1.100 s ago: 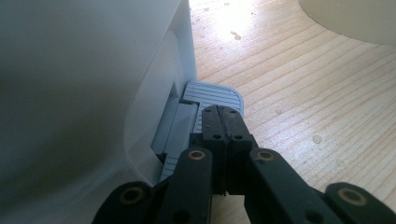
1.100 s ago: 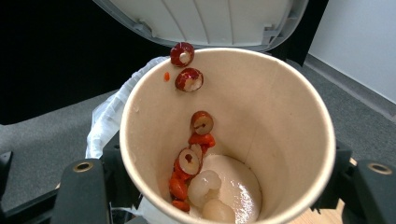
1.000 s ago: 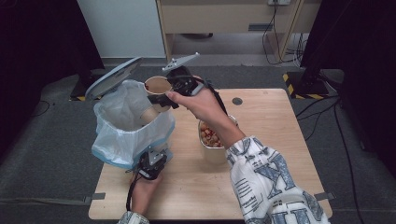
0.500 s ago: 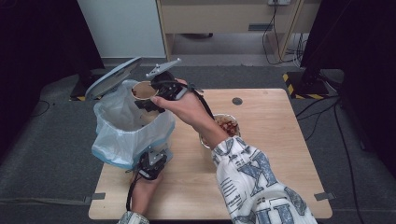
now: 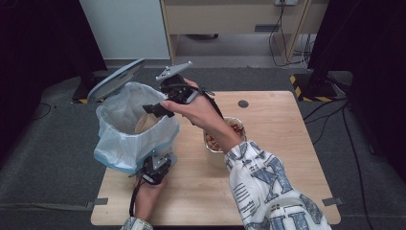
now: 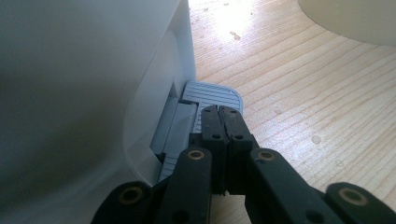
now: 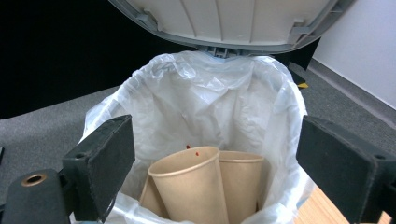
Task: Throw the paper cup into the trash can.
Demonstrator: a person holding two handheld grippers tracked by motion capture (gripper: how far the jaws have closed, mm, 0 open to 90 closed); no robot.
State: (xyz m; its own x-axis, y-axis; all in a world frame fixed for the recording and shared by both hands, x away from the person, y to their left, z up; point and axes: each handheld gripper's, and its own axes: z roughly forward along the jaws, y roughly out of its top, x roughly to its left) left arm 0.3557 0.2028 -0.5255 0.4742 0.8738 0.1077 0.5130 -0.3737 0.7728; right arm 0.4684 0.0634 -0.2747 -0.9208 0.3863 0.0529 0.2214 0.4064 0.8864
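A pedal bin lined with a pale bag [image 5: 125, 143] stands at the table's left, its lid [image 5: 115, 79] up. My right gripper [image 5: 152, 109] hovers over the bin's mouth. Its jaws have just been opening and stand wide with nothing between them. Below them, in the right gripper view, a brown paper cup [image 7: 189, 186] leans in the bag [image 7: 210, 102] beside a second cup [image 7: 243, 175]. My right gripper [image 7: 219, 158] looks straight down at them. My left gripper [image 6: 218, 112] is shut, its tips resting on the grey ribbed pedal [image 6: 212, 93] at the bin's foot [image 5: 154, 167].
A bowl of reddish-brown food [image 5: 238, 127] sits mid-table under the right forearm. The wooden table [image 5: 277, 158] stretches to the right. A small dark hole [image 5: 243, 103] marks its far side. The raised lid [image 7: 233, 23] hangs just beyond the bin's mouth.
The right gripper carried a paper cup leftward to over the bin and opened. The cup now lies in the bag. The left gripper stayed on the pedal.
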